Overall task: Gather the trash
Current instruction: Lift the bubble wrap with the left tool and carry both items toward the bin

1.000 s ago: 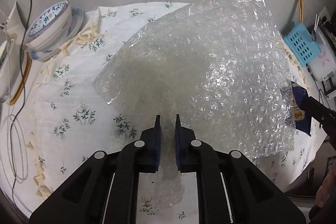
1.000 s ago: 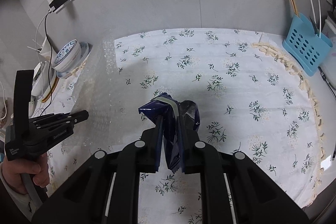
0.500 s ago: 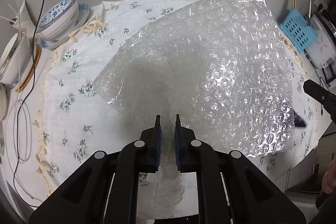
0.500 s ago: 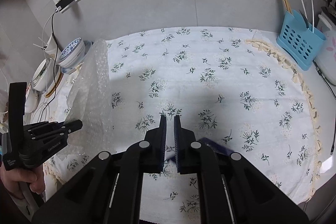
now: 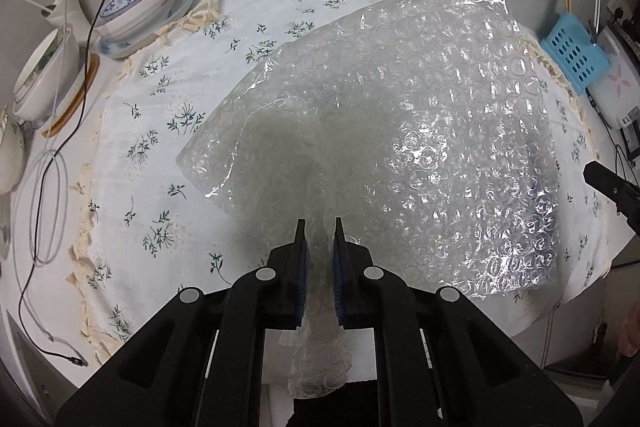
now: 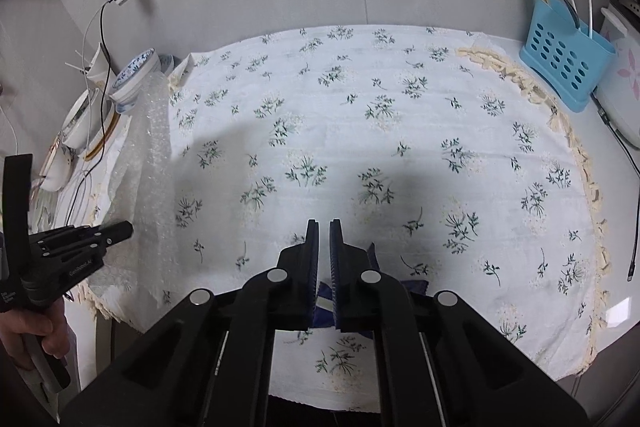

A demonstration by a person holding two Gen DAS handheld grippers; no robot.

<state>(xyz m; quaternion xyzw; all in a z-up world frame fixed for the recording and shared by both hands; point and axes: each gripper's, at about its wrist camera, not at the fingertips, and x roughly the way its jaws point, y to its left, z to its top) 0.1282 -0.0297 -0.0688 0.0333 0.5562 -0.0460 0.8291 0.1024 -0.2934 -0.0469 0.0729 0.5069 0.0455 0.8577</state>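
One bubble wrap (image 5: pixel 400 131) (crumpled) between left claw (image 5: pixel 319 241)

Desk (image 6: pixel 624 211) with a pale grey top, set against a grey wall. A white tablecloth (image 6: pixel 360 115) printed with small green sprigs and edged in cream lace covers most of the surface and hangs over the near edge. Off the cloth at the left: stacked blue-patterned bowls (image 5: pixel 140 1) on a saucer, further white bowls (image 5: pixel 40 75) on a wood-rimmed plate, and loose cables (image 5: pixel 48 211). At the right: a light-blue perforated caddy (image 6: pixel 564 63) holding chopsticks, beside a white appliance (image 6: pixel 624 87) with a pink flower motif.
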